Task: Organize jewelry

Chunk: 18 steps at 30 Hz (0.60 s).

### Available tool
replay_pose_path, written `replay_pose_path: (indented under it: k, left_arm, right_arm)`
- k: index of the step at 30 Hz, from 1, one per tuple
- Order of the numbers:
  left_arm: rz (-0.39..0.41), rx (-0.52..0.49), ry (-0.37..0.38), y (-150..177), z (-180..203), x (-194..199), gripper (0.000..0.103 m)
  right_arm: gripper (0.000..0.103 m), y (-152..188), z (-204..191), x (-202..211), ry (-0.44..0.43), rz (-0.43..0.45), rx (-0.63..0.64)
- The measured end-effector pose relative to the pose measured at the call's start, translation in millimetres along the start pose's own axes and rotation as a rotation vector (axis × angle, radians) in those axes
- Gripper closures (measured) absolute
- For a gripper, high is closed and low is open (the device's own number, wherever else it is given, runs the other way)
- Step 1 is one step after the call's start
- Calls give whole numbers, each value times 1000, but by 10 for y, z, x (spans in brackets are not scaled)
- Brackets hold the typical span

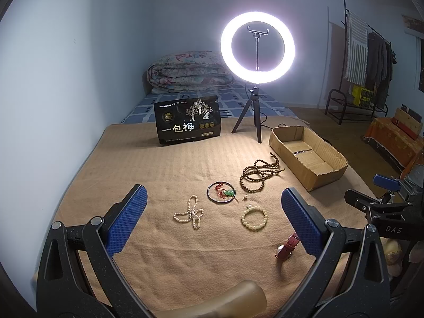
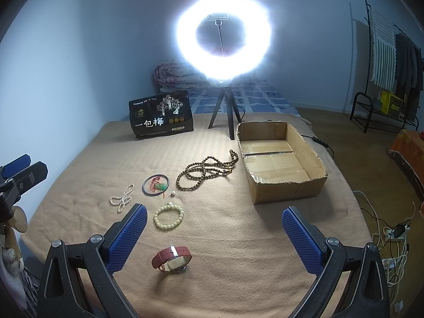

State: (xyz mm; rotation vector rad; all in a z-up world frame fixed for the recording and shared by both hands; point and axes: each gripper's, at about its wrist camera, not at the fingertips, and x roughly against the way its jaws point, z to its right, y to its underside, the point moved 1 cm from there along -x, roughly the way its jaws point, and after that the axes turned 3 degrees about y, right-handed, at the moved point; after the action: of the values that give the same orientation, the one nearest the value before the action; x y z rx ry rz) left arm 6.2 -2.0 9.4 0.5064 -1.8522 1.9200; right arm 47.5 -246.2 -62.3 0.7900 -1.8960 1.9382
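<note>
watch (image 2: 172,259) between the right hand-held gripper's (image 2: 214,228) spread fingers

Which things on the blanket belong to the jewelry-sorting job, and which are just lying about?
For the job:
pearl necklace
dark bangle
brown bead strand
pale bead bracelet
red-strap watch
cardboard box, likely the container

Just lying about:
ring light on its tripod
black snack bag
folded quilt

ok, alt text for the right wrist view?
The open right gripper hovers over a tan blanket, with a red-strapped watch between its fingers. Beyond lie a pale bead bracelet, brown prayer beads, a dark bangle, a pearl strand and an empty cardboard box under a ring light.
</note>
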Motion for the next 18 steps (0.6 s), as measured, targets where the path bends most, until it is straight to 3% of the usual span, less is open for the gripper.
replay_pose_path:
  k: [18]
  left_arm:
    - [2,-1,1,1,3,14,0]
  right_arm:
    - [0,17,-33,-16,-6,-4,0]
